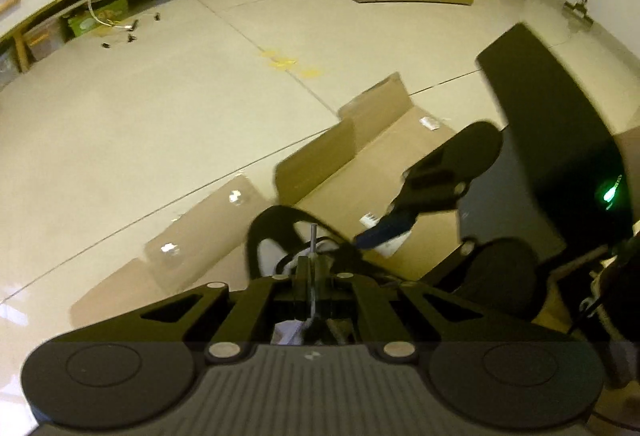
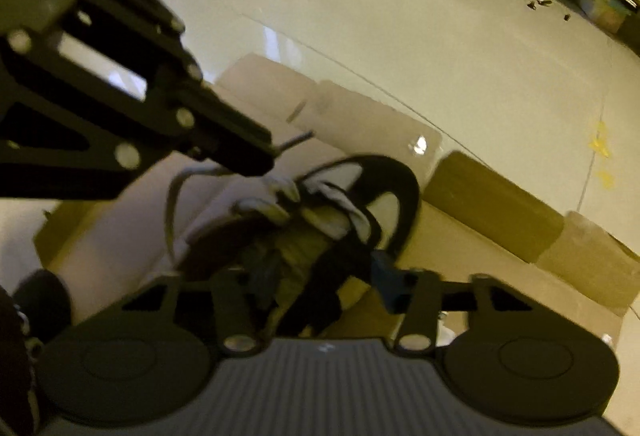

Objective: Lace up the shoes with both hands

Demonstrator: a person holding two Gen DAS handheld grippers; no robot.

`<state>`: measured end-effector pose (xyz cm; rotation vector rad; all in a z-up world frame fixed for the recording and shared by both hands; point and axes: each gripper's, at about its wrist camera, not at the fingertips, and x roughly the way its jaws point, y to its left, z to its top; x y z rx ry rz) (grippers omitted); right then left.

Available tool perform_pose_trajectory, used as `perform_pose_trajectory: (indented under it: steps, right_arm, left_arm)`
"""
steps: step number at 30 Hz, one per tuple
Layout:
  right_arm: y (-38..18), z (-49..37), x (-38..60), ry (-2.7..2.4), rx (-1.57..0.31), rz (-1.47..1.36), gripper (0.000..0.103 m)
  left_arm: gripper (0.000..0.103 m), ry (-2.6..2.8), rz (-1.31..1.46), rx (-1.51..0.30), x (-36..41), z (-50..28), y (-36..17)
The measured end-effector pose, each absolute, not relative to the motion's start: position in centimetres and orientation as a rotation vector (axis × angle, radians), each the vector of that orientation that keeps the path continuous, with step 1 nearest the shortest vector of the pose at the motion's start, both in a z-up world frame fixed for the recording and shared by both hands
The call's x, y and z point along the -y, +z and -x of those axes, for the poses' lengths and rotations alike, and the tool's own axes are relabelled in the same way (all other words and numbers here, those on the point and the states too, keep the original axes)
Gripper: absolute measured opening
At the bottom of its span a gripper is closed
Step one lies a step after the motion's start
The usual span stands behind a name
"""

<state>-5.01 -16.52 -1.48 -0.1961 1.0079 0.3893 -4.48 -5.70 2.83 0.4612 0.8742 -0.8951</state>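
The left gripper [image 2: 276, 152] is seen fully closed on one pale lace [image 2: 176, 192], whose stiff tip [image 1: 313, 236] protrudes past the pinched fingers. One black-and-white shoe [image 2: 360, 204] is recorded on the flattened cardboard [image 2: 500, 212], near its floor-side edge, long axis diagonal, toe directed toward the folded-up flaps. The right gripper [image 2: 328, 288] is held partly open just over the shoe; whether anything is gripped cannot be told. No legible writing is noted.

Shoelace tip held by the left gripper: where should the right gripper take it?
Grip the stiff aglet that sticks out past the shut left gripper. Probably come from the shoe's side with the right gripper: the tip points that way, clear of the left fingers.
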Motion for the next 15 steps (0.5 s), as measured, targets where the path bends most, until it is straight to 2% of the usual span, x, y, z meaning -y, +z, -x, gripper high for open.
perform_pose_trajectory:
  steps: [7, 15]
  right_arm:
    - [-1.7, 4.8, 17.5, 0.367, -1.011, 0.168, 0.045]
    - [-2.2, 4.8, 18.8, 0.345, -1.036, 0.134, 0.052]
  left_arm:
    - [0.001, -0.931, -0.49, -0.917, 7.3, 5.0, 2.1]
    - [0.001, -0.939, -0.484, -0.949, 7.8, 5.0, 0.7]
